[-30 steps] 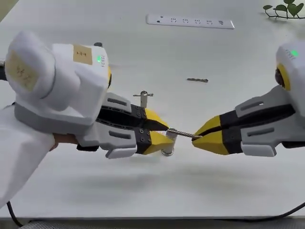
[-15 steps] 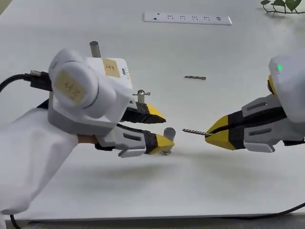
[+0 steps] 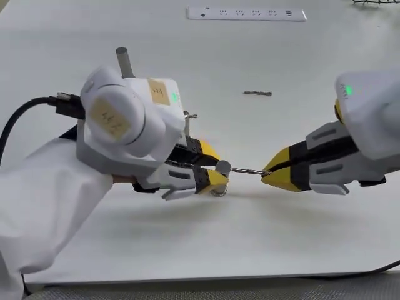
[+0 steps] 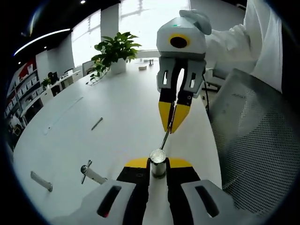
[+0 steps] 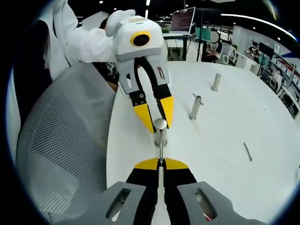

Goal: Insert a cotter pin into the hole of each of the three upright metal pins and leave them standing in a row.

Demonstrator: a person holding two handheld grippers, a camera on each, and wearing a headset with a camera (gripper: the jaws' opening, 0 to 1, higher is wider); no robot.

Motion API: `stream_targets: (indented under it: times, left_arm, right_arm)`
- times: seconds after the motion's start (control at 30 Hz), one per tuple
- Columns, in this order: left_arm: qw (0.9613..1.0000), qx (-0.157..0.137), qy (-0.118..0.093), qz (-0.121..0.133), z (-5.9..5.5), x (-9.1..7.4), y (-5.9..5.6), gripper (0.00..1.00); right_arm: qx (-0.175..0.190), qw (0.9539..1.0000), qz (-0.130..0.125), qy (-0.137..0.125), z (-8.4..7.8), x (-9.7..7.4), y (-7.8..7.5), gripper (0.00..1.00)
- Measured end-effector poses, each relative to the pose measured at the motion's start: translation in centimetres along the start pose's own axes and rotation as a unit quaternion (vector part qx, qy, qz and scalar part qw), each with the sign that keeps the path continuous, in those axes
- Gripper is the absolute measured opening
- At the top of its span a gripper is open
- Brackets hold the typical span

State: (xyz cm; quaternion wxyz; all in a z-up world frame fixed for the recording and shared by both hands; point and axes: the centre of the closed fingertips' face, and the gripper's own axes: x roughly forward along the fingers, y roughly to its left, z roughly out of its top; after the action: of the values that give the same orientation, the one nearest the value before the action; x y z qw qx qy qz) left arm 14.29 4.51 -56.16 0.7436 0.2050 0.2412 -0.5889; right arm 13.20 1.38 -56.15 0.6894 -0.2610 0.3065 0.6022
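L gripper clamped the short upright silver metal pin, steadying it. R gripper pinched the thin grey cotter pin, tip lined up w/ its hole.

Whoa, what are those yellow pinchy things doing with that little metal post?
A person works two grippers at a white table. The left gripper clamps a metal pin upright, and the right gripper holds a cotter pin with its tip right at that pin's top. Behind, a second pin already has its cotter pin, a third pin stands bare, and a spare cotter pin lies flat.
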Motion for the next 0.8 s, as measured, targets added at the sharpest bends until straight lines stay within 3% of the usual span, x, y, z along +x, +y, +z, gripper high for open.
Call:
stream_targets:
  times: [0.47, 0.8]
  left_arm:
    - [1.0000, -0.008, -0.003, 0.001, 0.1, 0.0, 0.0, 0.10]
    - [1.0000, -0.007, -0.004, 0.001, 0.1, 0.1, 0.0, 0.10]
  right_arm:
    - [-0.017, 0.9998, 0.002, -0.007, 0.8, 0.7, -0.1, 0.00]
    - [-0.034, 0.9994, 0.008, 0.004, 0.9, 1.9, -0.4, 0.00]
